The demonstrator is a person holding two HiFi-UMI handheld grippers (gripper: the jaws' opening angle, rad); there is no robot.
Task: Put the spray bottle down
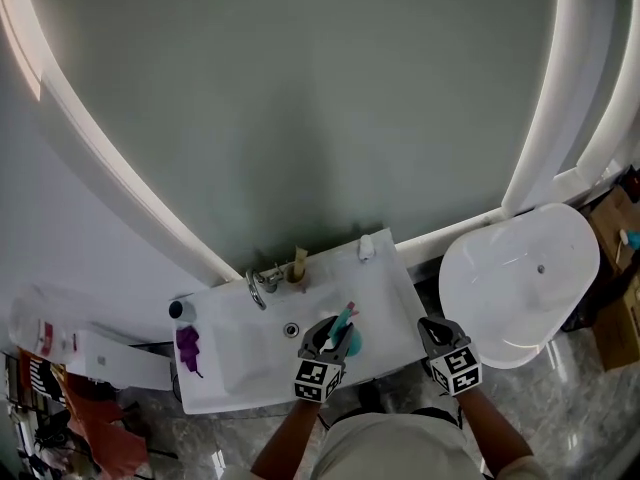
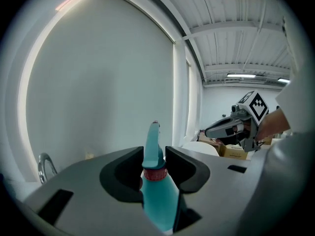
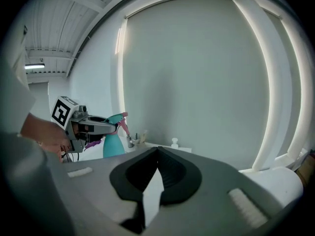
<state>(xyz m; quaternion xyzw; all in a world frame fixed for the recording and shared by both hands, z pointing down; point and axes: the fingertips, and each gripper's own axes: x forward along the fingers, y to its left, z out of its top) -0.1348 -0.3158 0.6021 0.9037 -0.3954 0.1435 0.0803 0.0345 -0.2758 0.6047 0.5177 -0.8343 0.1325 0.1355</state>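
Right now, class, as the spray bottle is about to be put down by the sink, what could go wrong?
The left gripper clamps the spray bottle only at its narrow neck, so the body could swing or slip. Set in the basin of the sink, not on its flat rim, it might topple.

We see the spray bottle as smooth teal plastic with a slight sheen; the sink looks glossy white, like ceramic; its tap is shiny metal; the floor is polished, marbled stone; the left gripper has matt black jaw faces.
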